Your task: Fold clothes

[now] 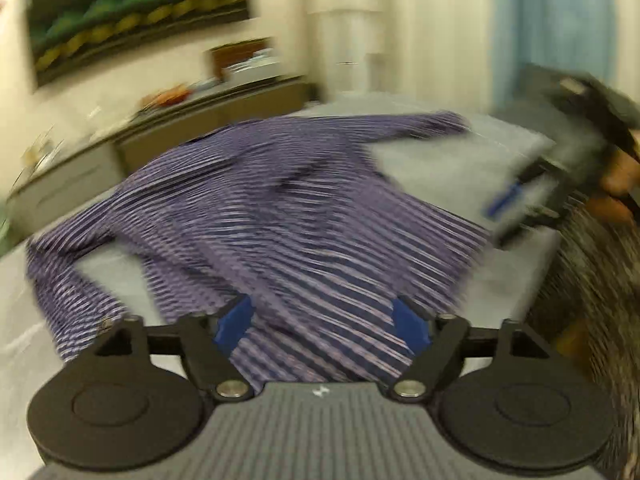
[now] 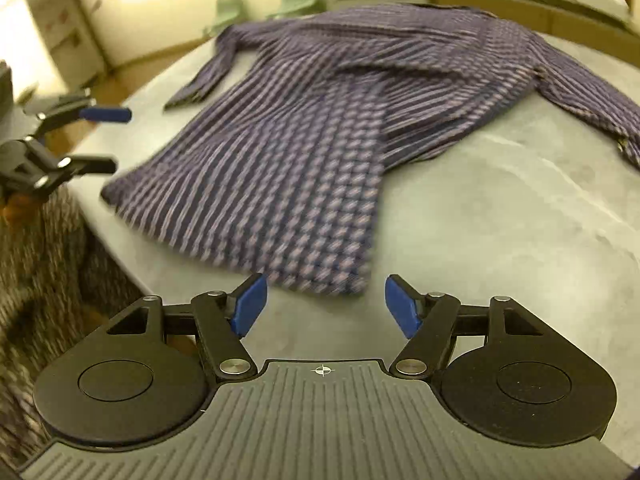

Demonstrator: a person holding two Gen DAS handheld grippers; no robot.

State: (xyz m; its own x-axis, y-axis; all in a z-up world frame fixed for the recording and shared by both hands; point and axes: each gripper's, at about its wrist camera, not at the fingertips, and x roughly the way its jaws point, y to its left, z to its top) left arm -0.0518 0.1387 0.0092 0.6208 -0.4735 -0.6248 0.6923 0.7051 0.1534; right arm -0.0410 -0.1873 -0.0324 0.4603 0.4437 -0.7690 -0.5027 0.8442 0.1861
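A purple striped shirt (image 2: 304, 128) lies spread across the grey table (image 2: 500, 220), filling the upper middle of the right wrist view, with one sleeve (image 2: 208, 76) trailing toward the upper left and the other (image 2: 584, 96) running off toward the right edge. One side of the shirt is folded over its middle, so a doubled strip of cloth runs down toward the lower centre of the frame. The right gripper (image 2: 326, 308) sits at the bottom centre, its blue pads (image 2: 250, 306) spread wide apart with nothing between them, just short of the shirt's near hem. The left gripper (image 2: 100, 140) shows at the left edge of that same view, its fingers also parted and empty, off the shirt's left edge. In the left wrist view, which is badly blurred, the blue pads (image 1: 234, 322) frame the shirt's hem at the bottom centre, spread apart over the cloth, though whether they touch it I cannot tell. A hand (image 1: 616, 184) shows at the right edge, and a knitted grey sleeve (image 2: 36, 280) fills the lower left of the right wrist view. A sideboard (image 1: 208, 120) and a dark picture (image 1: 132, 20) stand behind.
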